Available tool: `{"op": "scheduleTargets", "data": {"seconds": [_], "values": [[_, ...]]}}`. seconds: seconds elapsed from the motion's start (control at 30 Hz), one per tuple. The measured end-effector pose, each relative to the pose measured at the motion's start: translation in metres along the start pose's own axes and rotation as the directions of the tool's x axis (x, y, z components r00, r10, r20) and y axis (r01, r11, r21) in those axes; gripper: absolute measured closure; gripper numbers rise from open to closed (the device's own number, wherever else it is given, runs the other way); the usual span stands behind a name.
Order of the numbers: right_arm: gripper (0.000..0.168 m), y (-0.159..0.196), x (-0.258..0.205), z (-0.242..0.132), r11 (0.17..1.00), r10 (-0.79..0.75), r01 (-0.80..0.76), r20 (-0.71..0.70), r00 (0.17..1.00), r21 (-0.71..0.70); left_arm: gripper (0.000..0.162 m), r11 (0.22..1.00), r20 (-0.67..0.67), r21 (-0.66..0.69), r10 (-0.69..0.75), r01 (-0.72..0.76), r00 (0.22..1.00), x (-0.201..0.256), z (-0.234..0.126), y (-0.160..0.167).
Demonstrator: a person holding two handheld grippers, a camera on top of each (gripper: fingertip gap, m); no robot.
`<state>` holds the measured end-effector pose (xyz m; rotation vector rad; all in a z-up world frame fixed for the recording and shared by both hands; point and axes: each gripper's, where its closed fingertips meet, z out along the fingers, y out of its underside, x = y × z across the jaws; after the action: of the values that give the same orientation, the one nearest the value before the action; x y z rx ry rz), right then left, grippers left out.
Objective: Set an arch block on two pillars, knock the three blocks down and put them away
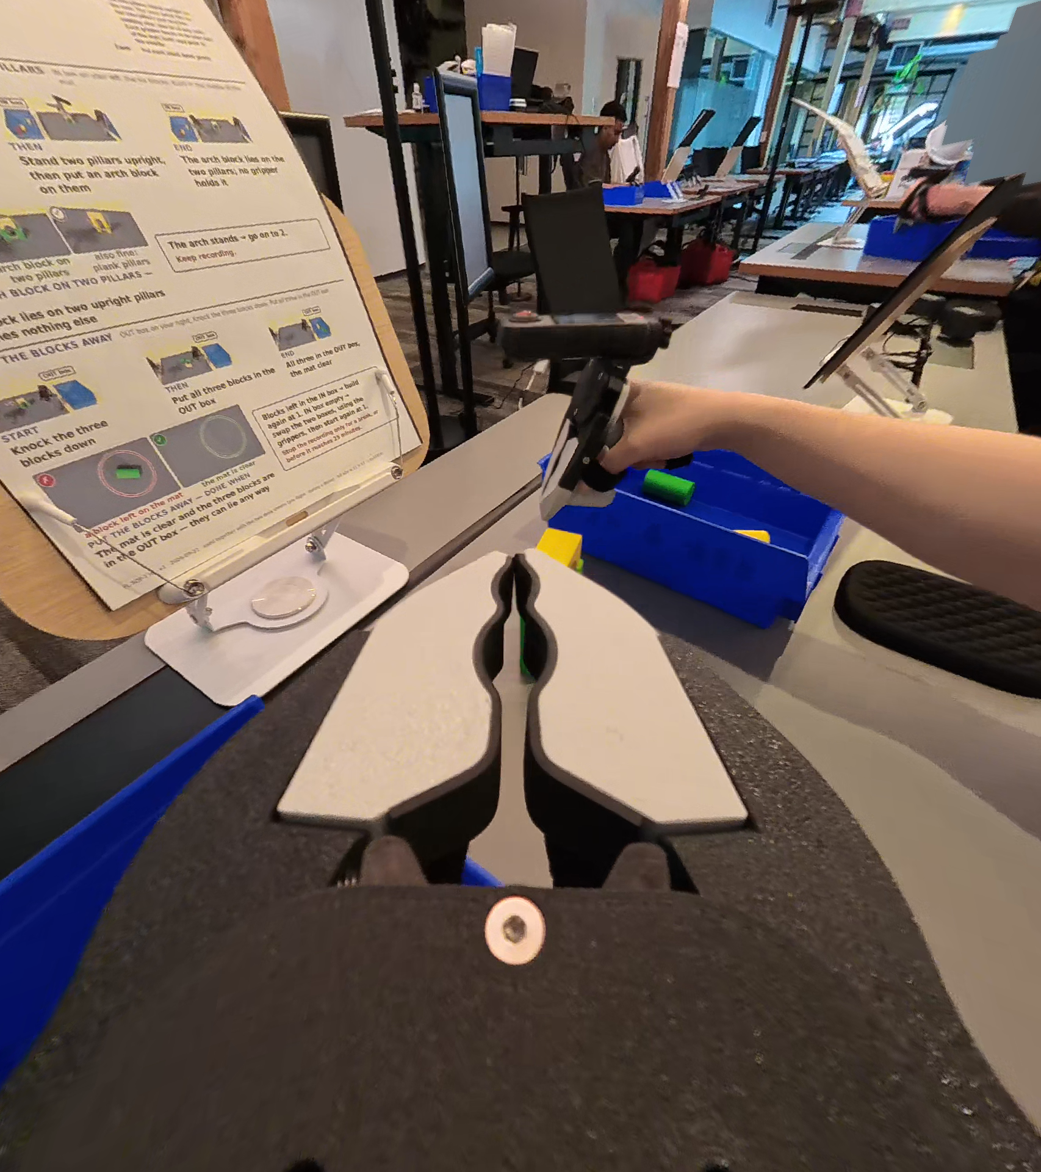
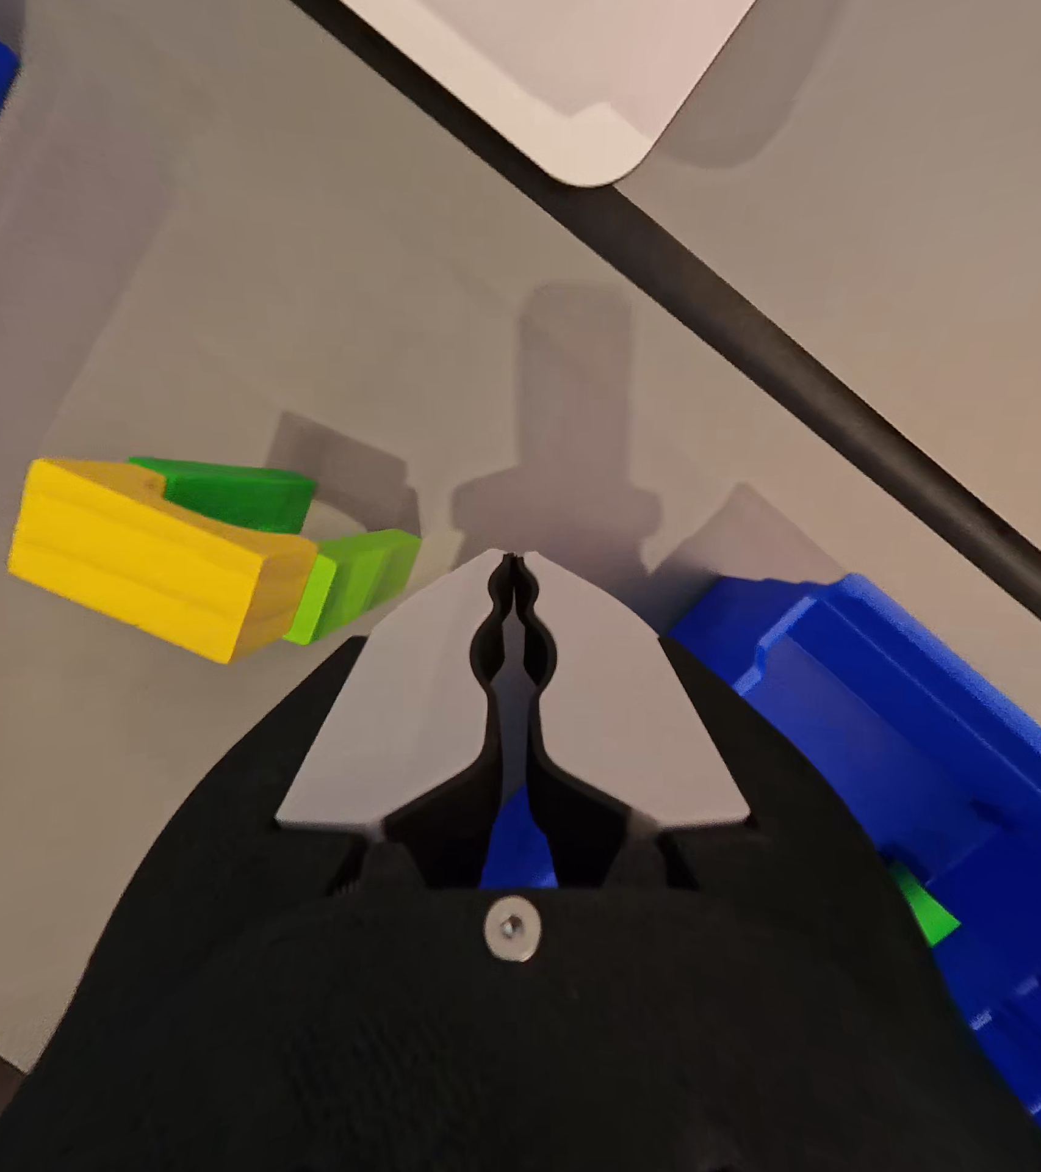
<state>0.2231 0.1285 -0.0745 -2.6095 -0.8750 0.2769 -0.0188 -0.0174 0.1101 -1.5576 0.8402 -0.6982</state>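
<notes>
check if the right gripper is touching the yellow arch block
Apart. The right wrist view shows the right gripper, jaws shut, with bare grey table between it and the yellow arch block.

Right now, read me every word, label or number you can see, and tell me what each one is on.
Instruction sheet on the wooden stand, left wrist view: printed headings, captions and numbered steps; I don't repeat writing.
Yellow block and green blocks: no writing.
Blue box: nothing legible.
Far desks: anything there is too small to read.
</notes>
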Motion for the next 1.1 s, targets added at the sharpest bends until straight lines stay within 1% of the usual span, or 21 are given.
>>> {"op": "scheduleTargets", "data": {"seconds": [0.1,0.2,0.47,0.9,1.0,1.1], "values": [[0.167,0.002,0.002,0.014,0.999,0.021,-0.02,0.019,1.0,-0.051,0.162,0.999,0.022,-0.002,0.04,-0.039,0.999,0.002,-0.001,-0.002],[0.167,0.001,0.006,0.023,0.996,0.058,-0.055,0.037,0.998,-0.065,0.162,0.997,0.024,-0.015,0.071,-0.071,0.997,0.006,-0.002,-0.003],[0.167,0.005,0.02,0.023,0.993,0.076,-0.072,0.035,0.997,-0.094,0.162,0.997,-0.002,-0.032,0.073,-0.074,0.997,0.012,-0.002,-0.003],[0.166,0.006,0.018,0.024,0.993,0.014,-0.012,0.018,1.0,-0.115,0.162,0.996,-0.006,-0.052,0.072,-0.072,0.997,0.013,-0.001,0.0],[0.166,0.01,0.01,0.03,0.99,-0.019,0.022,0.022,1.0,-0.142,0.162,0.996,-0.009,-0.056,0.075,-0.075,0.997,0.014,-0.001,0.001],[0.167,0.011,-0.011,0.037,0.985,-0.063,0.073,0.067,0.996,-0.157,0.162,0.996,-0.011,-0.053,0.073,-0.073,0.997,0.014,-0.002,0.0]]}}
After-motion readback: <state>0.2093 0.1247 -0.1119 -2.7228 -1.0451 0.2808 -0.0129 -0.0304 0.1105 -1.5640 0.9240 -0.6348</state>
